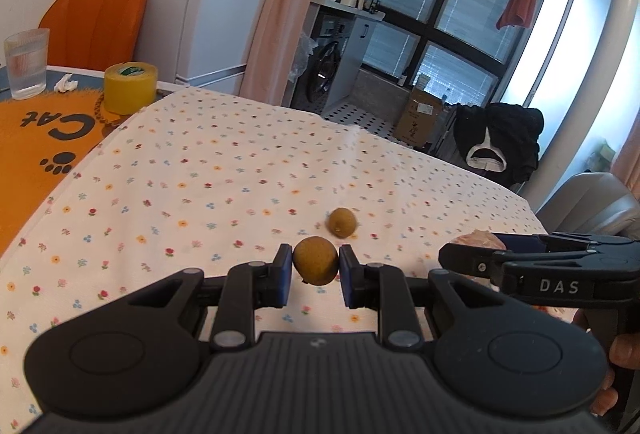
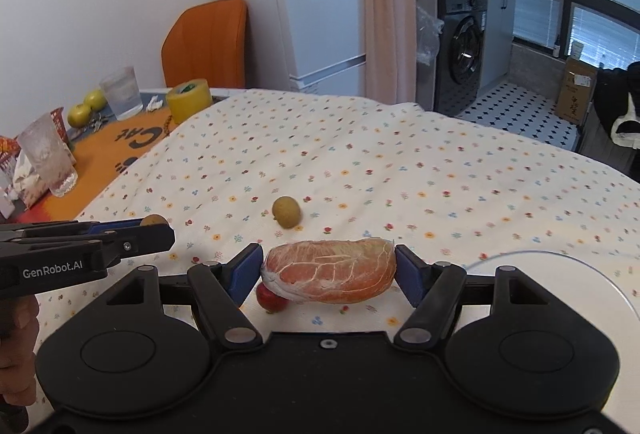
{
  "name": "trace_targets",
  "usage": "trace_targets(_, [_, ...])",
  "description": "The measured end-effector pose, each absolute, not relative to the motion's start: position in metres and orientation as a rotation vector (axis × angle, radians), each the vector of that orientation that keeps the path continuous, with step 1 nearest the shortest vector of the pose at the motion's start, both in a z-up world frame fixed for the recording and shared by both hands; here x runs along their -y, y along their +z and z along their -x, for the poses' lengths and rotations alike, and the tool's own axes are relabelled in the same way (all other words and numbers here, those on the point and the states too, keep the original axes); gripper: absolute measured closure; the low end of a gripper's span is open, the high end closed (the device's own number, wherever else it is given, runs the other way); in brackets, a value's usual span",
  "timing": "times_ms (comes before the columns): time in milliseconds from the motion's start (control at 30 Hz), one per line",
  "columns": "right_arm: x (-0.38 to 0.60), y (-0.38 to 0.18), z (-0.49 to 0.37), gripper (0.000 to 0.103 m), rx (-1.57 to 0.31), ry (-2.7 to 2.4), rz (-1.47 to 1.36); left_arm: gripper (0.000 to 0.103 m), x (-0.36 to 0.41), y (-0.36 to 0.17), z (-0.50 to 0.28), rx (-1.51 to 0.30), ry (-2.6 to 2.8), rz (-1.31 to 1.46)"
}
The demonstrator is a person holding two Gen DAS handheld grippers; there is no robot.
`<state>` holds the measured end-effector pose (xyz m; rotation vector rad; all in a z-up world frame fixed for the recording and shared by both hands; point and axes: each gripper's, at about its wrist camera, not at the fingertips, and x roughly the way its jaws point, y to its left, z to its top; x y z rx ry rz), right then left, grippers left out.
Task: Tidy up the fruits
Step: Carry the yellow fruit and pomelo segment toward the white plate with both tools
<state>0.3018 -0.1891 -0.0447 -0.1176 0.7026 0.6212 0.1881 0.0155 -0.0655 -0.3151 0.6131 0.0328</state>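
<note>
Between the left gripper's blue pads sits a brown longan, pinched across its width and raised off the cloth; a second longan lies just beyond the fingertips, dead ahead. In the right view, the right gripper spans a pomelo segment end to end, long axis crosswise, fingers set wide. A red fruit lies under its left end; the glass plate's rim shows to the right, nearer this hand.

Daylight pours in from the big windows at the upper right, blowing out the panes near the right edge. Shadows on the tablecloth stay soft. Fisheye bends the frame edges; corners darken.
</note>
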Motion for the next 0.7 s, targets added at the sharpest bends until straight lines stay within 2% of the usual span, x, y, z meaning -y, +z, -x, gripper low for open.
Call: trace_targets(700, [0.294, -0.035, -0.282, 0.035, -0.642, 0.490, 0.002, 0.080, 0.056, -0.048, -0.189, -0.594, -0.089, 0.245])
